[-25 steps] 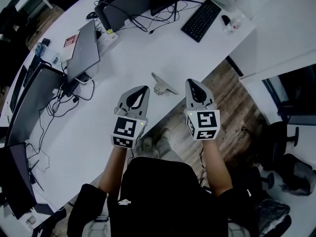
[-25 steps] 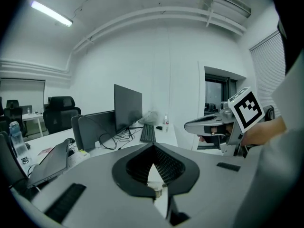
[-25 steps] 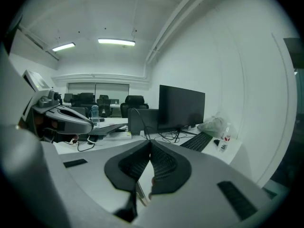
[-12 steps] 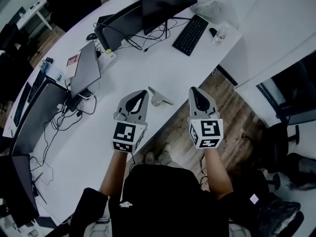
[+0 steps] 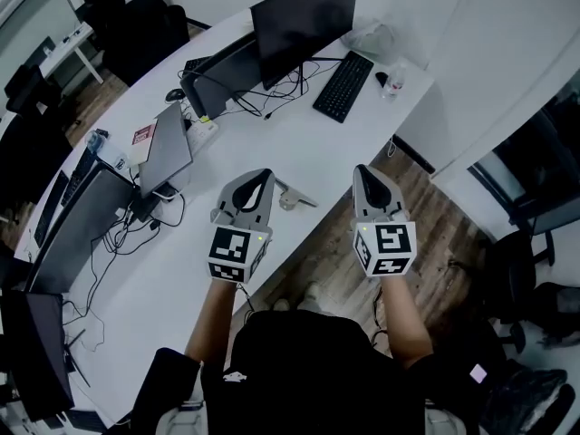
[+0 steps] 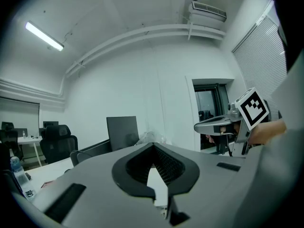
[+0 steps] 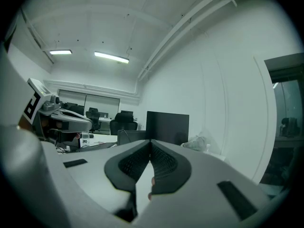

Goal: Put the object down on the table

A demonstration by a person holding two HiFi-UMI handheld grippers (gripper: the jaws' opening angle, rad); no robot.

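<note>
**Progress.** The object (image 5: 295,195) lies on the table (image 5: 362,125), close to the table's near edge, and neither tool touches it. On this evidence the set-down is judged complete. All that can be left is to clear the tools away.

**Tool state.**
- Left gripper (image 5: 256,181): its own view shows the jaws brought together at the tips with nothing between them. It hangs above the table's near edge, just beside the object.
- Right gripper (image 5: 365,176): jaws likewise closed on nothing. It is off the table, past the near edge and over the floor (image 5: 335,252).

**Materials and shapes.**
- The object is small, flat and angular, grey with a dull metallic look. One arm tapers to a point. Finer detail is too small to read.
- The table top is smooth, white and curved in outline.
- The gripper shells are matt grey plastic. The inner pads are black and finely ribbed.
- The floor is wood-grain plank.
</note>
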